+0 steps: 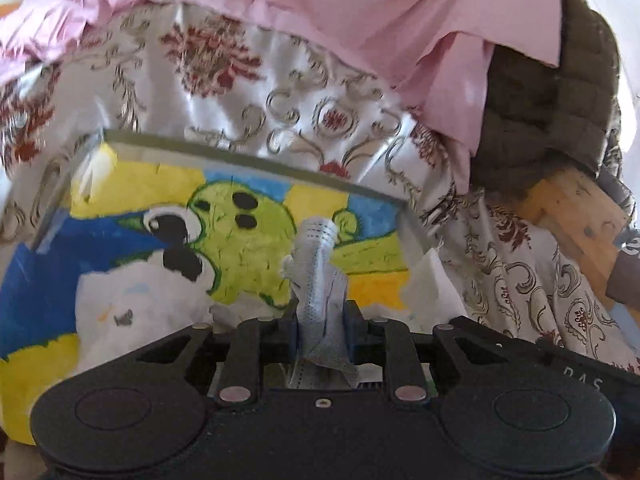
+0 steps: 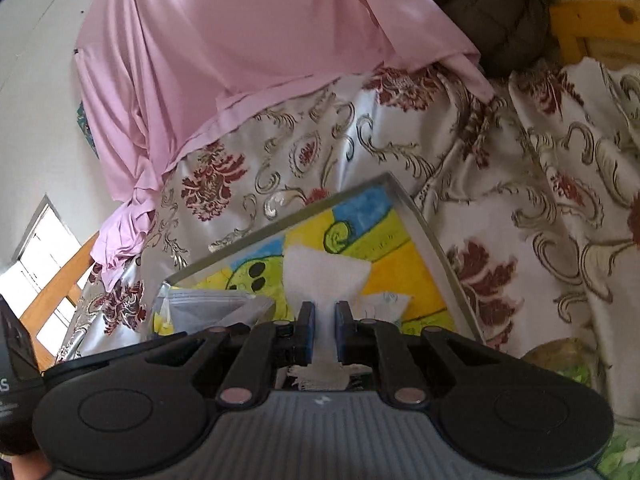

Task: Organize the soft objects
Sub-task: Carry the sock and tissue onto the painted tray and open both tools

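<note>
My left gripper (image 1: 322,320) pinches a crumpled blue face mask (image 1: 318,264); my right gripper (image 2: 323,322) is nearly shut on a white cloth (image 2: 326,276). Both hang over the painted tray (image 2: 436,240). Thin grips: either piece could slip out and land on the floral cloth (image 2: 500,168).

Pale capital letters reading "DAS" stand on the black body of the other gripper (image 1: 580,376), at the right edge just beside the left gripper. In the right wrist view, a single pale "S" shows on a dark gripper body (image 2: 6,384) at the far left edge. No other writing is legible.
</note>
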`<state>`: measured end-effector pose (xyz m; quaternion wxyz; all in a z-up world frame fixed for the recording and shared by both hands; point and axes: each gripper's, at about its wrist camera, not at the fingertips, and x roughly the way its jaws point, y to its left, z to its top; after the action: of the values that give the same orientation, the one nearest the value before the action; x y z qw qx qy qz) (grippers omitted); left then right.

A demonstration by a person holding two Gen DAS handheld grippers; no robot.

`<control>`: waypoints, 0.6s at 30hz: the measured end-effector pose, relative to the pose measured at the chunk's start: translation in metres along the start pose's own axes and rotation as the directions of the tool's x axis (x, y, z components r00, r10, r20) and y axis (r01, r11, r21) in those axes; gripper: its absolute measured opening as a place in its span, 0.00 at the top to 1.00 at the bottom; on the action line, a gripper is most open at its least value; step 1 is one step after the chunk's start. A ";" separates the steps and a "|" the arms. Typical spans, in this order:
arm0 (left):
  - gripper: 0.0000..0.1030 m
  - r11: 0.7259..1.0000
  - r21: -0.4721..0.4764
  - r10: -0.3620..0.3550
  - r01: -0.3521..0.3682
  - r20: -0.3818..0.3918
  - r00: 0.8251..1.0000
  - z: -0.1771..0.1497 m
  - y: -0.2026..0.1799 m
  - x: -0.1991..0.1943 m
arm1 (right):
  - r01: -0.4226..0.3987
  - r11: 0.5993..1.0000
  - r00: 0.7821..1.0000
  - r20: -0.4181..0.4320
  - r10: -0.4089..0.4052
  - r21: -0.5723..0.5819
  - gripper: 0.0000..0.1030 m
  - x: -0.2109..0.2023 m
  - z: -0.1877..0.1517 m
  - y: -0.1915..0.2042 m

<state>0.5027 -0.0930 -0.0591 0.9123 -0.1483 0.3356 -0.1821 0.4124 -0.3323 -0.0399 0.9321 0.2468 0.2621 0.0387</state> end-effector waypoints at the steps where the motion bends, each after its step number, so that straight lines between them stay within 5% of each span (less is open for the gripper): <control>1: 0.75 1.000 -0.012 0.010 -0.010 -0.006 1.000 0.000 0.001 0.002 | 0.002 1.000 1.000 -0.003 -0.002 -0.001 0.86 0.001 -0.001 0.000; 5: 0.63 0.998 -0.028 0.052 -0.052 -0.007 0.999 -0.001 0.004 -0.001 | 0.024 1.000 0.999 -0.032 -0.024 -0.015 0.75 0.006 -0.004 0.004; 13: 0.42 0.994 -0.053 0.093 -0.093 -0.003 0.996 -0.004 0.007 -0.017 | 0.042 0.999 0.997 -0.071 -0.043 -0.022 0.70 0.006 -0.009 0.005; 18: 0.31 0.992 -0.036 0.119 -0.117 0.056 0.991 -0.005 0.001 -0.047 | 0.047 0.998 0.998 -0.043 -0.048 -0.043 0.53 -0.014 -0.006 0.012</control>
<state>0.4663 -0.0721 -0.0364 0.9282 -0.1482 0.3203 -0.1177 0.3979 -0.3222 -0.0320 0.9318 0.2198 0.2874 0.0275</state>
